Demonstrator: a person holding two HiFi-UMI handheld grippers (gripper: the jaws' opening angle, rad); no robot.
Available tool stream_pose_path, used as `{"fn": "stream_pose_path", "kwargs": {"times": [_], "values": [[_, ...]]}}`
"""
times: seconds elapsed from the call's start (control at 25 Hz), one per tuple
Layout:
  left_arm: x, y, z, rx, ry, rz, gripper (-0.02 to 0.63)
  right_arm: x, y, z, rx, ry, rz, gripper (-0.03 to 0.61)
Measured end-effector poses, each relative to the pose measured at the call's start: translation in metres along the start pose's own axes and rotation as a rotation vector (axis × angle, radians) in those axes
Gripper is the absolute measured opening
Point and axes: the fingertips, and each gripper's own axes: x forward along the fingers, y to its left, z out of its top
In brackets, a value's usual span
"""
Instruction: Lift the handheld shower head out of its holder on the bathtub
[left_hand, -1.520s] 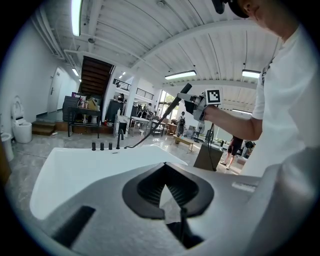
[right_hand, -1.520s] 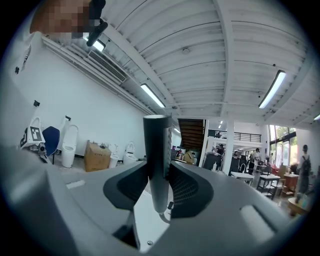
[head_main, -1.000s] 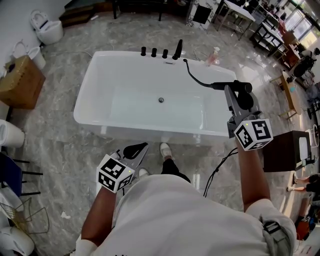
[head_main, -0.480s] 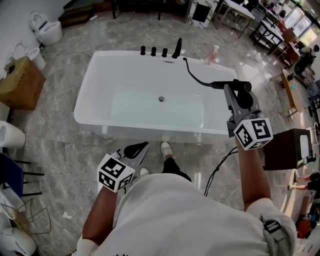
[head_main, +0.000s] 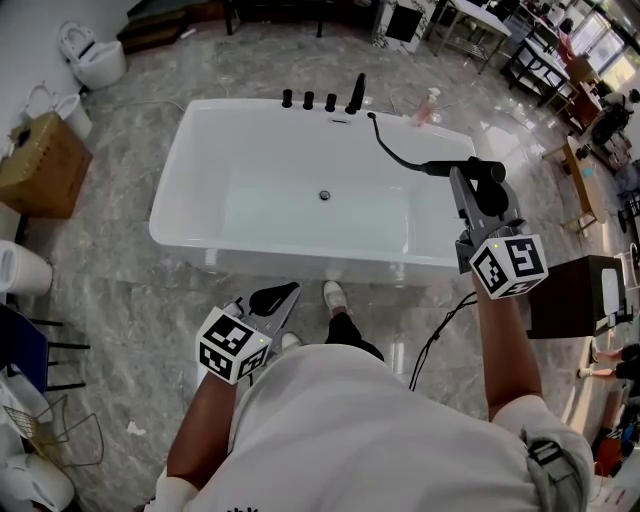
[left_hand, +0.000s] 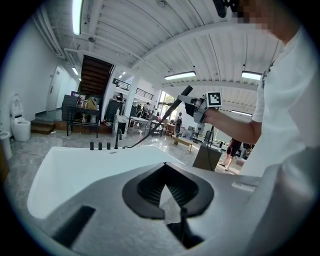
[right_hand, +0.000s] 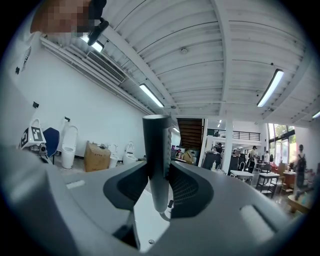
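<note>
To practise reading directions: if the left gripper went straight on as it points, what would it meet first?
Most likely the white bathtub, at its near wall or rim; nothing shows between it and the left gripper, though depth is hard to judge.

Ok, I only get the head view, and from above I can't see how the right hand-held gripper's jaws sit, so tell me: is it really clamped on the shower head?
Observer: Yes. In the right gripper view the shower head stands upright in the right hand-held gripper, with the jaws pressed against both its sides.
Operator: Is it up off the tub? I can't judge height from above.
Observer: The left gripper view shows it held high above the bathtub rim, with the hose rising to it.
Operator: And the left one?
Observer: The left hand-held gripper is shut, with nothing between its jaws.
</note>
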Motion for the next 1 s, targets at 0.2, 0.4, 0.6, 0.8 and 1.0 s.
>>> {"fn": "stream_pose_path", "kwargs": {"times": [0.2,0.4,0.6,0.8,1.0], "values": [[0.003,-0.004,-0.001,-0.001,-0.002,0.001,0.008,-0.004,0.0,-0.006,0.006,0.004,0.006,0.144],[0.001,-0.003,-0.003,-0.003,0.001,0.005,0.006,-0.004,0.004,-0.008,0.012,0.006,0.01,0.144],[0.003,-0.003,-0.002,-0.004,0.001,0.005,0.006,-0.004,0.002,-0.007,0.015,0.008,0.008,0.144],[0.002,-0.004,0.0,-0.002,0.0,0.002,0.006,-0.006,0.001,-0.007,0.022,0.01,0.005,0.144],[0.005,-0.01,-0.003,0.001,0.002,-0.001,0.006,-0.012,-0.002,-0.011,0.026,0.01,0.002,0.144]]}}
